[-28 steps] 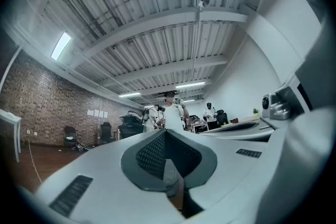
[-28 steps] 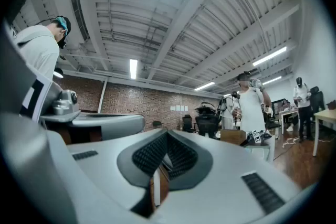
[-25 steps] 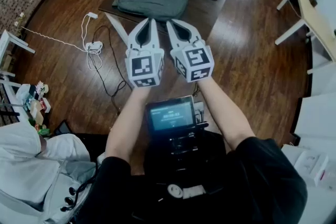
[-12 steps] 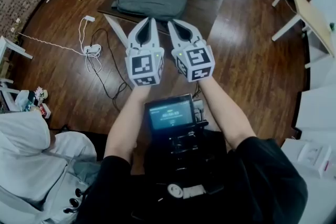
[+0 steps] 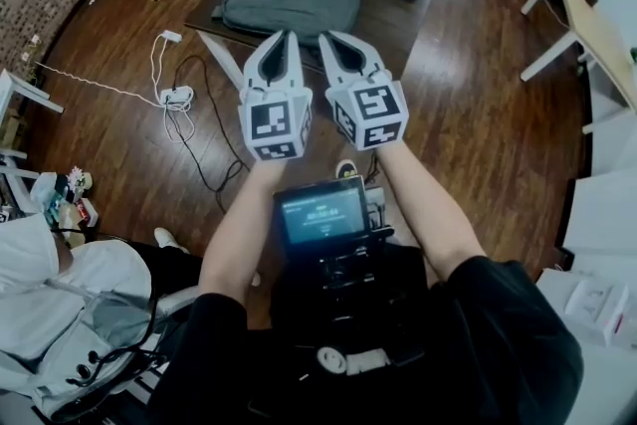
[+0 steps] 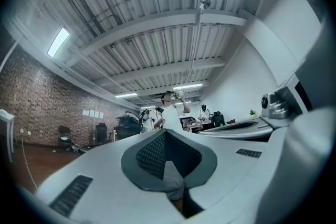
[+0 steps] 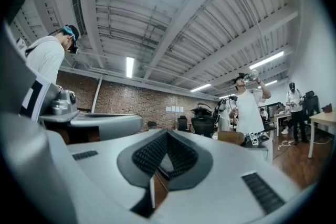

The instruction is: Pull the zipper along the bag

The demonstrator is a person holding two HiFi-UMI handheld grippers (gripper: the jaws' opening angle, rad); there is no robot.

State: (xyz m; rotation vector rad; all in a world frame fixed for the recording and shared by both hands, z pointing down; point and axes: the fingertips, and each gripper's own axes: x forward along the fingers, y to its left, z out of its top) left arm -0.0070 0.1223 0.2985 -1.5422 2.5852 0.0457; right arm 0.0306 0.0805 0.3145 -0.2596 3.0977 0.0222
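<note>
The wooden floor (image 5: 478, 124) fills most of the head view. Ahead of both grippers stands a dark low table (image 5: 390, 15) whose far edge is cut off among clutter. The grey bag (image 5: 291, 0) lies flat on it, just beyond the gripper tips and well clear of them. Its zipper is too small to trace from here, and neither gripper view shows the bag: both are tilted up at the ceiling and distant people.

The left gripper (image 5: 283, 37) (image 6: 165, 131) and the right gripper (image 5: 329, 37) (image 7: 167, 132) are held side by side, close but apart. Each has its jaws pressed together at the tips with nothing between them. Each gripper's view catches only an edge of the other.

Behind the grippers, between the forearms, sits a small lit screen (image 5: 321, 217) whose text is unreadable. A white cable (image 5: 179, 95) trails across the floor to the left of the left gripper. A person in white (image 5: 60, 314) is cropped at the lower left corner.
</note>
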